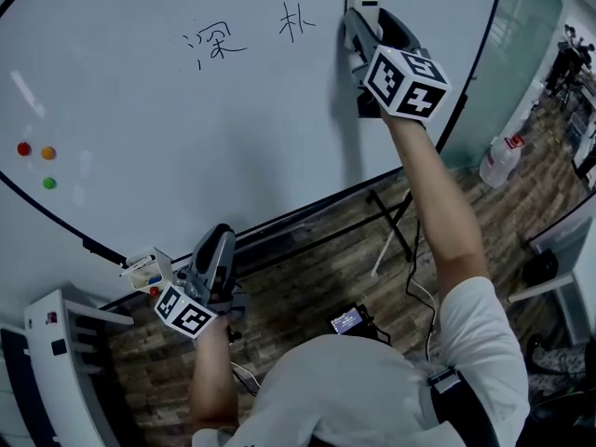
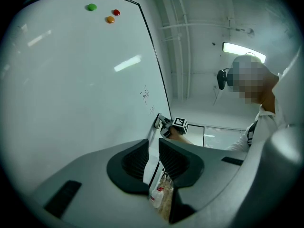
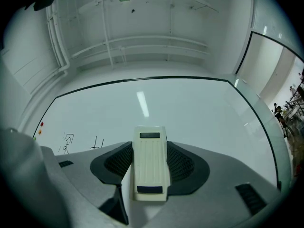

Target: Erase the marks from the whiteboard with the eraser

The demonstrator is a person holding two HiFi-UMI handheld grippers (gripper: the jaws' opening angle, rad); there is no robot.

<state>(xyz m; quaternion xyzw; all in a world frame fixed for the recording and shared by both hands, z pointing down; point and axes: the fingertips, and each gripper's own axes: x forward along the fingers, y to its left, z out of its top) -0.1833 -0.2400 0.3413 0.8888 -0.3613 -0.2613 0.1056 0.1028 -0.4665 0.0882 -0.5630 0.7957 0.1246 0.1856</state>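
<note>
The whiteboard [image 1: 168, 110] looked smooth and glossy, catching lamp glare. The eraser [image 3: 150, 167] in my right tongs [image 3: 150, 148] was cream, ribbed, matt plastic; the pads [image 3: 118, 161] were dark and ridged. At three o'clock a clear plastic bottle [image 1: 500, 161] stood on a wood-plank floor [image 1: 317, 268].

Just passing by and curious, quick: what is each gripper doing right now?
Left gripper: fingers slightly apart, holding nothing.
Right gripper: closed on the eraser.
</note>
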